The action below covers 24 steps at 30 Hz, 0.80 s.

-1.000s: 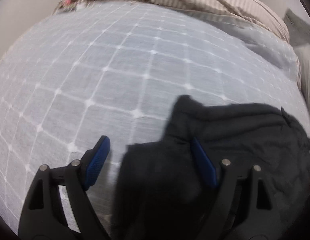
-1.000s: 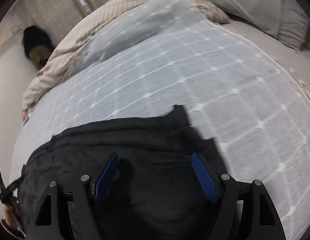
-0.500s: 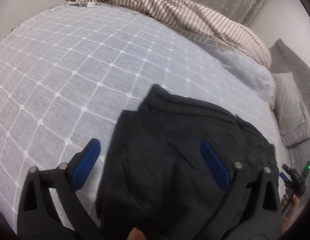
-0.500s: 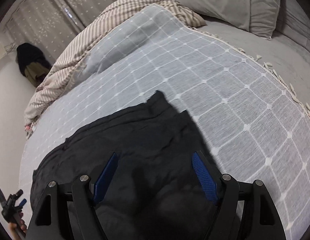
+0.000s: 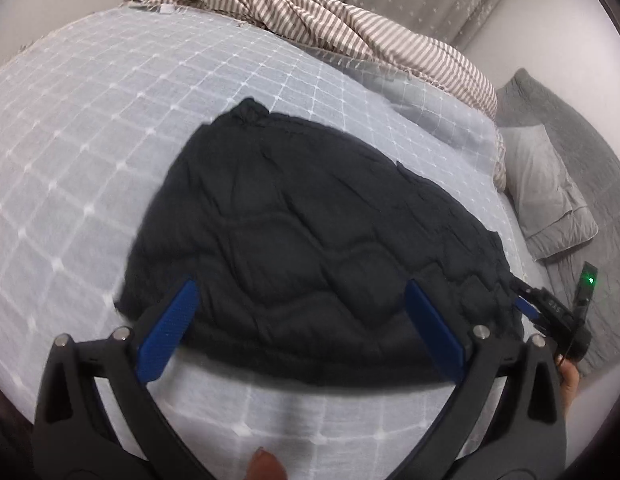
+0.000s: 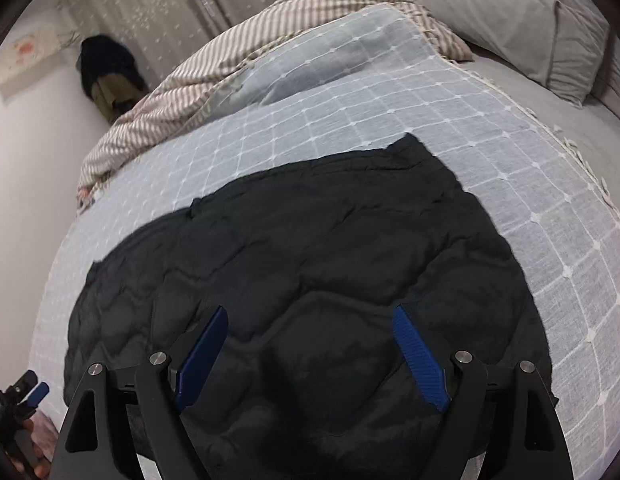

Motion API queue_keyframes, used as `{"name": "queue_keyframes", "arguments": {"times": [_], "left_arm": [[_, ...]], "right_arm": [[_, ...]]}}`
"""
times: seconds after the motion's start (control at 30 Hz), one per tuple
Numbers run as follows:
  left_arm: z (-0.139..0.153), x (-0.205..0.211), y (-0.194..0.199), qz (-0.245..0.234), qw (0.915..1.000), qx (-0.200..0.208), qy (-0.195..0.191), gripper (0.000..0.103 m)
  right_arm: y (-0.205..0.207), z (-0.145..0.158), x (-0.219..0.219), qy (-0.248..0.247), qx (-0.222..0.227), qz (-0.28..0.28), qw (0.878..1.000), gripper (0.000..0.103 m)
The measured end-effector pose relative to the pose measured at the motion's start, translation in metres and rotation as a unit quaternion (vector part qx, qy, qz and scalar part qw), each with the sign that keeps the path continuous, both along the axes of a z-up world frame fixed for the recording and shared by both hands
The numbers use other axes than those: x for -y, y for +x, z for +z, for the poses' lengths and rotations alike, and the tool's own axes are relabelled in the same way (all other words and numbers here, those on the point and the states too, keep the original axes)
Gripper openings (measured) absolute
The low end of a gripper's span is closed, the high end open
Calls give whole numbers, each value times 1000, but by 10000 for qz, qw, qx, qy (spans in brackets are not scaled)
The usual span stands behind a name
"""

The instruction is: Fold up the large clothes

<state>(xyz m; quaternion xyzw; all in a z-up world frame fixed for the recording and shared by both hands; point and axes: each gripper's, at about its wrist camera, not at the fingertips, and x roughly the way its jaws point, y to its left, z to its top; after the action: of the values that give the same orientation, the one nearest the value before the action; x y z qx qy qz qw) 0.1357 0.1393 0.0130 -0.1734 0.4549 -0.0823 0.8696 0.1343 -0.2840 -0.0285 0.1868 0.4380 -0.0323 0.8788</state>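
A black quilted garment lies folded into a compact, rounded shape on the light blue checked bedspread. My left gripper hovers above its near edge, open wide, with nothing between the blue pads. In the right wrist view the same garment fills the lower middle. My right gripper hangs over it with its jaws opening and nothing gripped. The right gripper also shows at the garment's right end in the left wrist view. The left gripper sits at the bottom left of the right wrist view.
A brown striped blanket is bunched along the far side of the bed. Grey pillows lie at the right, on a grey sheet. A dark bundle sits by the wall near the curtain. Bedspread surrounds the garment.
Both grippers have drawn back and risen from the garment, so its whole folded shape now shows. The left jaws have spread wider and the right jaws have opened a little more.
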Motion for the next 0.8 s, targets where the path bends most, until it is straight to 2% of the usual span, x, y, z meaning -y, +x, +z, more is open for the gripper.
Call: {"name": "queue_keyframes", "arguments": {"times": [0.07, 0.17, 0.23, 0.27, 0.37, 0.4, 0.53, 0.8], "left_arm": [[-11, 8, -13, -8, 9999, -117, -91, 103], [-21, 24, -24, -112, 9996, -157, 217, 103], [-29, 33, -27, -203, 9993, -181, 266, 103], [-33, 36, -27, -215, 9993, -238, 173, 103], [-56, 42, -25, -206, 9964, -678, -463, 102], [-61, 45, -25, -184, 9958, -737, -509, 102], [-71, 50, -24, 165, 9974, -635, -301, 102], [-81, 29, -16, 879, 9927, -397, -721, 102]], "right_arm": [[2, -4, -9, -71, -59, 140, 9999, 86], [3, -11, -21, -243, -146, 240, 9993, 86], [3, -13, -29, -473, -102, 333, 9983, 86], [3, -13, -34, -603, -53, 398, 9974, 86], [2, -14, -52, -991, 26, 708, 9926, 86], [3, -14, -56, -1046, 25, 759, 9916, 86], [5, -19, -62, -1143, -18, 853, 9898, 86], [6, -22, -61, -1204, -11, 875, 9889, 86]]}}
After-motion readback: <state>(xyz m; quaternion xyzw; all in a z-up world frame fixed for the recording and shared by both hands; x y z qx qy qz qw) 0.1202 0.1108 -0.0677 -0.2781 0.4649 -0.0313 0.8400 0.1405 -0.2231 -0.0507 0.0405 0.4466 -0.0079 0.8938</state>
